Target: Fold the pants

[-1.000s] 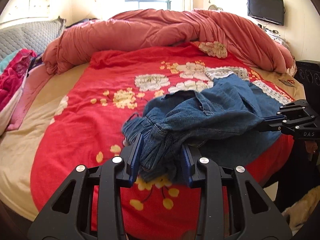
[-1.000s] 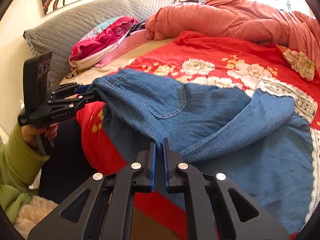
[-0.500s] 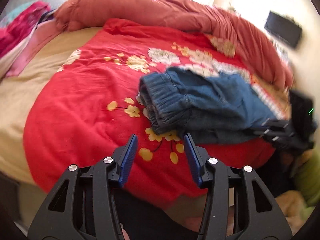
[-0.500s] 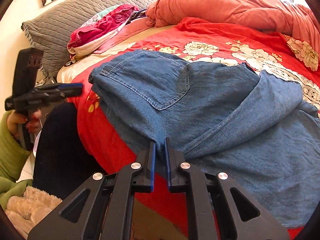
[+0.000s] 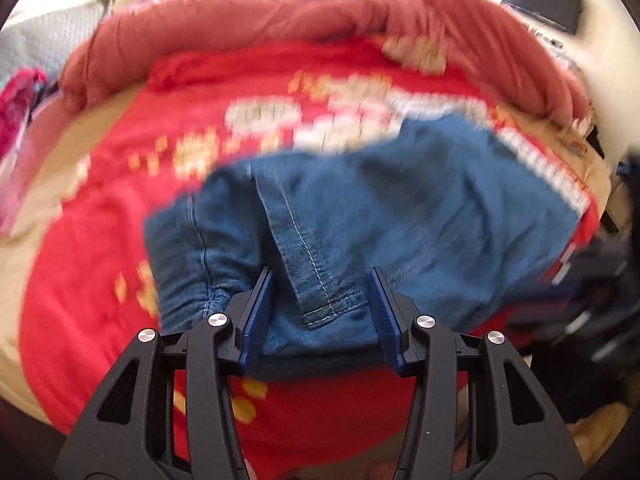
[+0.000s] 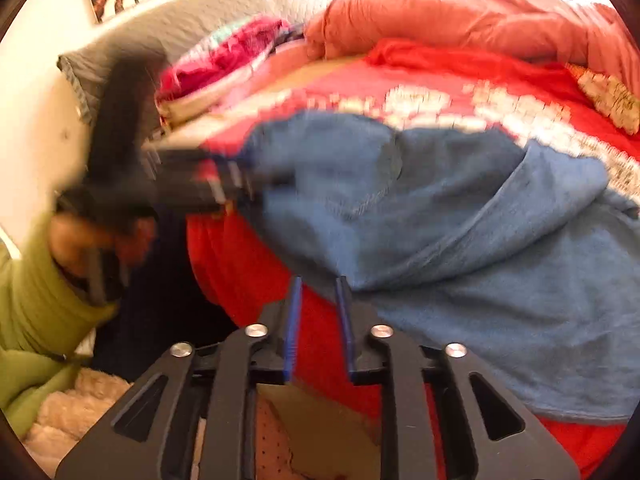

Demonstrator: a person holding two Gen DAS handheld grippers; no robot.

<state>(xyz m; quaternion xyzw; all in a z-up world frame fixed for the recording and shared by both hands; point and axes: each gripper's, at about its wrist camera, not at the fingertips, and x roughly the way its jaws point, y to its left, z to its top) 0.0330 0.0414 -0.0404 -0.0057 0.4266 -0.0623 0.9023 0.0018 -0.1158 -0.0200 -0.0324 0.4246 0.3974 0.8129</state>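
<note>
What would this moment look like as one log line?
left gripper: open, at jeans hem | right gripper: open, empty | jeans: on bed

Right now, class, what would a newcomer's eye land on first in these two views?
The blue denim pants heaped on the red floral bedspread near the bed's front edge. The open left gripper straddles a stitched flap of them; behind lies a bunched salmon-pink duvet.

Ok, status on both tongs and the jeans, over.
Left tongs open, straddling a denim hem. Right tongs open, empty, at the bed edge. Jeans bunched on the red blanket. Nothing blocking.
</note>
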